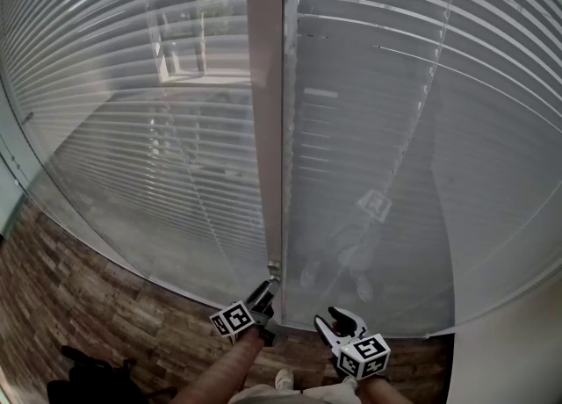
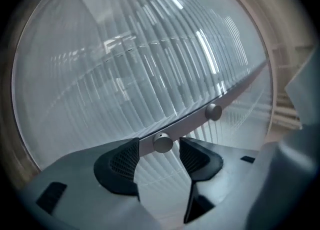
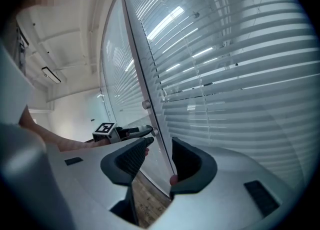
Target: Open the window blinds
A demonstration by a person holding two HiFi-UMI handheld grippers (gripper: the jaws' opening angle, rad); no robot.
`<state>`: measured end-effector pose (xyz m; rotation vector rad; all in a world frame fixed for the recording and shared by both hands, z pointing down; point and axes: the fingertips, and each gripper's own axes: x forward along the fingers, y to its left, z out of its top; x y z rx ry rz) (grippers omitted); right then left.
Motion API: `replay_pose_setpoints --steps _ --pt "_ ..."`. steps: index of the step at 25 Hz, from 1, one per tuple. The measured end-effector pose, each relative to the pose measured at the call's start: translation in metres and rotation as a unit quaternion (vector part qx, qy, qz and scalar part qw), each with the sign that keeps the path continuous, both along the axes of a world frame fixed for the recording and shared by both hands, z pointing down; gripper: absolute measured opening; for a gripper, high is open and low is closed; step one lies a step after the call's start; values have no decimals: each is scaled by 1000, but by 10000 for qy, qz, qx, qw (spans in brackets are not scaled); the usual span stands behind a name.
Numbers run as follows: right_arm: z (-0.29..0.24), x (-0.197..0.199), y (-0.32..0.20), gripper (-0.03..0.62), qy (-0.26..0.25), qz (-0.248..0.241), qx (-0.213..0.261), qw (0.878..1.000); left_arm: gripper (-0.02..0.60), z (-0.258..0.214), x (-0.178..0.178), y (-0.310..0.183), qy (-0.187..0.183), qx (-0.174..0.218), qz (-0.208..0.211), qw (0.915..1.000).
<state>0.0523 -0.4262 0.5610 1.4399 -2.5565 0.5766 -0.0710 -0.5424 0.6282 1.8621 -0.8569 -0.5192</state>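
Cool, even light is filling the scene, and bright strip-shaped reflections are streaking the glass (image 2: 150, 64) above the left gripper (image 2: 159, 148) and above the right gripper (image 3: 161, 143). Fisheye distortion is bowing the blinds (image 3: 240, 64) ahead of both, corners are darkening to black, and the jaws nearest each camera are blurring softly.

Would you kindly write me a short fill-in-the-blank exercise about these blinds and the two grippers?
1. The left gripper's jaws are ____, not shut, with a small round silver knob between them.
2. The left gripper view shows ____ such knobs on the grey frame bar.
3. The right gripper's jaws grip ____.
4. The white slatted blinds hang behind clear ____.
Missing words: open; two; nothing; glass.
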Motion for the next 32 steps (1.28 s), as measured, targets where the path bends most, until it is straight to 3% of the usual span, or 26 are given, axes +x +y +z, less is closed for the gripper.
replay_pose_setpoints --steps 2,5,7,11,16,21,23,27,32 --pt "0 0 -1 172 -3 -3 1 10000 247 2 -2 3 -794 254 56 9965" --pt "0 -1 -1 172 -5 -13 -4 10000 249 -2 0 6 -1681 630 159 9836" --pt "1 -2 0 172 -7 -32 -15 10000 249 -6 4 6 -2281 868 232 9695" --pt "4 -3 0 172 3 -47 -47 10000 249 -5 7 4 -3494 957 259 9317" --pt "8 1 1 172 2 -20 -121 9999 245 -8 15 0 -4375 1123 331 8916" --pt "10 6 0 172 -14 23 -145 9999 188 -3 17 -5 -4882 1172 311 8643" --pt "10 8 1 172 -13 34 -151 9999 143 -3 15 -7 -4954 1178 257 8603" --pt "11 10 0 172 -15 61 -168 9998 138 -4 16 -6 -4952 1203 295 8599" --pt "10 7 -3 172 -22 30 -168 9999 135 -3 15 -6 -4632 1091 372 8787"
